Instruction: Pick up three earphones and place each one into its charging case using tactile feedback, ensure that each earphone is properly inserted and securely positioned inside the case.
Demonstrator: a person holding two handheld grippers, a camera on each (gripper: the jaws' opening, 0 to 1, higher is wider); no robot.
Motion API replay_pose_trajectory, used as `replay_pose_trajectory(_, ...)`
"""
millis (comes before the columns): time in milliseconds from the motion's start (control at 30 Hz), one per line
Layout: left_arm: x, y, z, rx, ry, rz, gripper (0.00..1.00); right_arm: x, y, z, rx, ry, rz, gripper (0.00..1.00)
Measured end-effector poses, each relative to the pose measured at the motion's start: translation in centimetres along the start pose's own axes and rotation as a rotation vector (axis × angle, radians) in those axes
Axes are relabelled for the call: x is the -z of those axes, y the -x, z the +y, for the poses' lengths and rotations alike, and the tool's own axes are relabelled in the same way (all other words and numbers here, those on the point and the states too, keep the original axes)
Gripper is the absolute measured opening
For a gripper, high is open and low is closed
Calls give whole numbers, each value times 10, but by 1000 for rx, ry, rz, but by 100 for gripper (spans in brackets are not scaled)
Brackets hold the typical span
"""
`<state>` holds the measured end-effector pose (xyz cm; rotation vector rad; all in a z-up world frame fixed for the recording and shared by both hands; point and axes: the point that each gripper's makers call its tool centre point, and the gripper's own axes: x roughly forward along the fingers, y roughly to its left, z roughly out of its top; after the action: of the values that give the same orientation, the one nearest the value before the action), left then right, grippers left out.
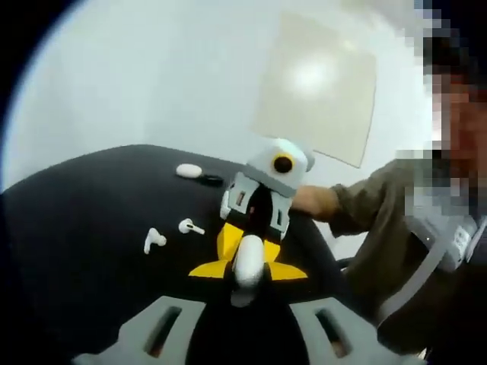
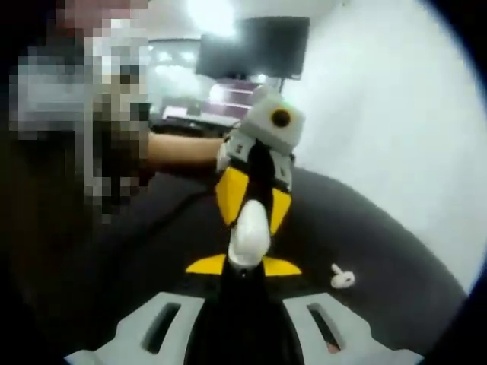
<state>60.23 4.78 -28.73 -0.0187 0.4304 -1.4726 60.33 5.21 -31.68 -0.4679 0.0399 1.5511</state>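
A white charging case [image 1: 249, 261] hangs above the black table [image 1: 84, 228], held between my two grippers, which face each other. My left gripper [image 1: 248, 271] is shut on its near end, yellow tips on either side. My right gripper [image 1: 249, 245] comes in from above and pinches the far end. In the right gripper view the same case [image 2: 249, 228] sits just past my right gripper [image 2: 243, 265], with the left gripper [image 2: 256, 204] on its upper end. Two white earphones [image 1: 154, 241] [image 1: 190, 226] lie loose on the table, and one earphone [image 2: 342, 278] lies to the right.
A second white case [image 1: 189, 171] and a small dark object [image 1: 211, 180] lie at the table's far edge. A person's sleeve [image 1: 380, 205] and hand [image 1: 312, 199] are behind the right gripper. A beige panel [image 1: 316, 87] hangs on the white wall; a dark monitor [image 2: 255, 46] stands behind.
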Motion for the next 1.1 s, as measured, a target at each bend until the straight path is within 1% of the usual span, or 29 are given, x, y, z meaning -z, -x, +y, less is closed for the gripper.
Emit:
replay_pose_trajectory(33,-2,1,1,-5,14,-8,14,0,0,0,-1,11,-1,17)
replay_pose_trajectory(67,-6,2,4,-24,14,-34,13,0,0,0,0,12,0,17)
replay_pose_trajectory(100,-11,4,9,-54,-5,-62,11,0,1,-1,-1,12,-1,17)
replay_pose_trajectory(133,-10,6,17,-99,-32,-54,10,0,1,-1,-4,13,-3,17)
replay_pose_trajectory(167,-10,5,18,-105,-30,-55,13,2,1,-2,-2,2,2,17)
replay_pose_trajectory(200,-10,5,19,-97,-20,-57,13,2,2,-3,-7,-12,-2,17)
replay_pose_trajectory(267,-6,5,17,-78,-19,-37,14,3,2,-5,-10,-41,0,17)
replay_pose_trajectory(300,-4,6,14,-61,-25,-28,19,4,2,-5,-14,-66,0,17)
replay_pose_trajectory(333,0,7,8,-24,-21,-15,25,5,3,-6,-16,-81,2,17)
replay_pose_trajectory(367,5,7,0,20,-12,6,32,5,2,-7,-18,-92,2,17)
replay_pose_trajectory(400,12,6,-2,33,-13,43,38,6,3,-7,-20,-102,0,17)
replay_pose_trajectory(433,16,3,-2,32,-24,55,37,6,2,-7,-21,-108,0,17)
replay_pose_trajectory(533,22,-11,5,2,-53,76,28,6,2,-6,-23,-111,1,17)
replay_pose_trajectory(567,24,-13,8,-10,-82,89,25,6,1,-6,-22,-106,4,17)
replay_pose_trajectory(600,25,-12,12,-34,-114,97,20,6,1,-6,-21,-100,5,17)
replay_pose_trajectory(633,25,-11,14,-47,-139,98,17,6,1,-5,-21,-96,4,17)
replay_pose_trajectory(700,22,-12,11,-27,-137,74,16,6,1,-6,-20,-101,6,17)
replay_pose_trajectory(867,23,-13,14,-35,-120,62,16,7,1,-5,-25,-132,12,17)
replay_pose_trajectory(900,23,-13,13,-33,-137,58,16,7,1,-5,-26,-135,12,17)
replay_pose_trajectory(967,24,-13,13,-29,-144,54,15,7,2,-4,-29,-140,10,18)
replay_pose_trajectory(1000,24,-14,13,-24,-139,53,15,8,4,-4,-36,-149,12,19)
replay_pose_trajectory(1033,25,-14,13,-21,-135,55,15,8,9,-3,-55,-163,15,23)
replay_pose_trajectory(1067,25,-14,13,-20,-133,54,15,9,16,-2,-63,-195,28,29)
replay_pose_trajectory(1100,25,-14,13,-20,-132,56,15,5,25,-11,-20,-219,5,31)
